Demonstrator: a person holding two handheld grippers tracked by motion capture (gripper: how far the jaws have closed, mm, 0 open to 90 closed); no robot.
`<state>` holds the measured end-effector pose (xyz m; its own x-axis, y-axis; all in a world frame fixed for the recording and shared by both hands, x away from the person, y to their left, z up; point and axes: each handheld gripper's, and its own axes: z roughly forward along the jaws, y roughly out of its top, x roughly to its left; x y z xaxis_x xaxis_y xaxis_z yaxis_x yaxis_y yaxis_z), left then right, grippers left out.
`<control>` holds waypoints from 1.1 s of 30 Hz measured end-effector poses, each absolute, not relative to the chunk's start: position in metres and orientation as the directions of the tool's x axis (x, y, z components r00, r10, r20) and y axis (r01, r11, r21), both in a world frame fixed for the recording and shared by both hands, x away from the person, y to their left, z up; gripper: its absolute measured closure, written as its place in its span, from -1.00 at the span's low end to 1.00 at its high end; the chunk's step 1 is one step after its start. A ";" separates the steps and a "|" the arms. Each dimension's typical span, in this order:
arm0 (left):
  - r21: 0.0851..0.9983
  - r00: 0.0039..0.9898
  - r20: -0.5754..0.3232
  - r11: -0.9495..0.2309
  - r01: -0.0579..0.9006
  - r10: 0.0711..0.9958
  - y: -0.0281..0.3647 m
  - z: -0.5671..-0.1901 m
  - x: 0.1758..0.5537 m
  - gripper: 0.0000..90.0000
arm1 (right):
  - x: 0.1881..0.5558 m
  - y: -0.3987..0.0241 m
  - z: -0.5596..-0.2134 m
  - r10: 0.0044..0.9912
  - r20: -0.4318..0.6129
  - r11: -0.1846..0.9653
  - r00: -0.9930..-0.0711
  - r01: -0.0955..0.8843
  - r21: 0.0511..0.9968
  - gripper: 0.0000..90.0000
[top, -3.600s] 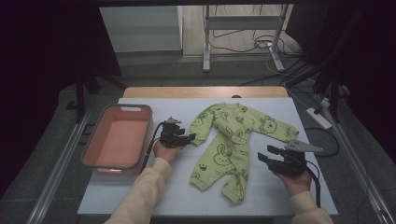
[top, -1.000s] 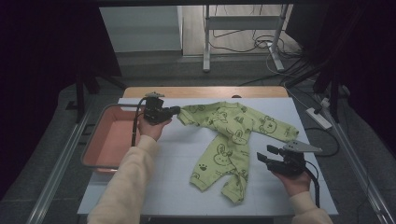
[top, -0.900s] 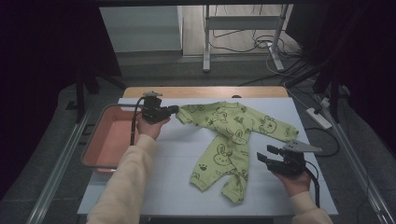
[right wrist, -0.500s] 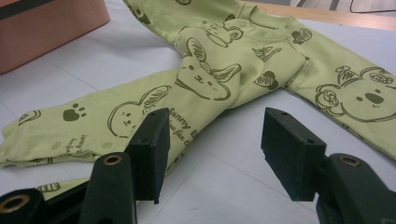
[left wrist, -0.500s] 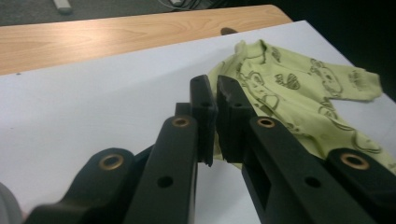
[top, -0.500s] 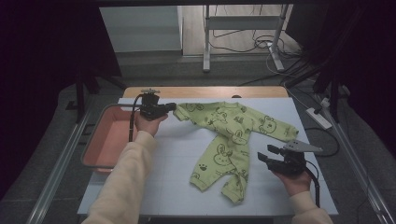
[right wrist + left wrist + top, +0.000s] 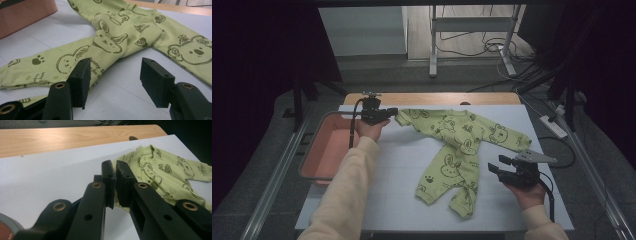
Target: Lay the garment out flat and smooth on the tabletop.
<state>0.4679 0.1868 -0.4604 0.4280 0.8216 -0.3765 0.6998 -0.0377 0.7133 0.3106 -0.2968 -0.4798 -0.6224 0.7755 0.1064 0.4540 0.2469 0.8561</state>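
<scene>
A light-green baby romper [image 7: 457,150] printed with animal faces lies spread on the white mat [image 7: 402,165]. My left gripper [image 7: 393,114] is at the mat's far left, shut on the cuff of the romper's left sleeve, which stretches out toward it. In the left gripper view the jaws [image 7: 115,173] stand nearly together with green fabric [image 7: 162,172] pinched between the pads. My right gripper [image 7: 494,165] rests low at the right, just beside the romper's legs, open and holding nothing. In the right gripper view its jaws [image 7: 115,75] stand apart over bare mat in front of the romper [image 7: 112,30].
A salmon-coloured tray [image 7: 319,150] sits off the mat's left edge, and its corner [image 7: 25,12] appears in the right gripper view. A wooden table edge [image 7: 432,98] runs along the back. A power strip [image 7: 552,125] and cables lie on the floor at the right.
My left gripper has drawn the sleeve away to the far left, toward the tray's far corner, stretching the romper's top out. The right gripper has stayed still.
</scene>
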 end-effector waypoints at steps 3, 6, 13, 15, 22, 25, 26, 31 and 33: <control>0.712 0.423 -0.381 -0.030 0.701 0.822 0.188 -0.461 0.470 0.88 | 0.311 -0.297 -0.480 0.775 0.106 0.248 -0.623 0.454 0.856 -0.07; 0.711 0.421 -0.387 -0.025 0.702 0.820 0.188 -0.462 0.472 0.88 | 0.311 -0.297 -0.480 0.775 0.105 0.249 -0.623 0.455 0.855 -0.07; 0.726 0.343 -0.320 -0.005 0.688 0.883 0.187 -0.456 0.471 0.22 | 0.311 -0.297 -0.480 0.775 0.105 0.250 -0.624 0.455 0.855 -0.07; 0.730 0.356 -0.311 -0.018 0.683 0.881 0.187 -0.453 0.469 0.12 | 0.311 -0.297 -0.480 0.775 0.106 0.249 -0.623 0.455 0.855 -0.07; 0.744 0.435 -0.328 -0.055 0.666 0.838 0.181 -0.447 0.457 -0.03 | 0.310 -0.296 -0.480 0.773 0.109 0.246 -0.625 0.453 0.857 -0.07; 0.753 0.455 -0.355 -0.038 0.657 0.817 0.179 -0.445 0.447 -0.04 | 0.310 -0.296 -0.480 0.772 0.109 0.246 -0.626 0.452 0.857 -0.07; 0.756 0.463 -0.364 -0.033 0.653 0.808 0.178 -0.445 0.443 -0.04 | 0.310 -0.295 -0.480 0.771 0.109 0.246 -0.627 0.452 0.857 -0.07; 0.773 0.504 -0.377 -0.036 0.633 0.777 0.176 -0.442 0.422 -0.04 | 0.309 -0.294 -0.480 0.769 0.113 0.244 -0.630 0.452 0.858 -0.07; 0.779 0.519 -0.380 -0.038 0.626 0.765 0.175 -0.441 0.413 -0.04 | 0.309 -0.293 -0.479 0.767 0.113 0.245 -0.632 0.451 0.858 -0.07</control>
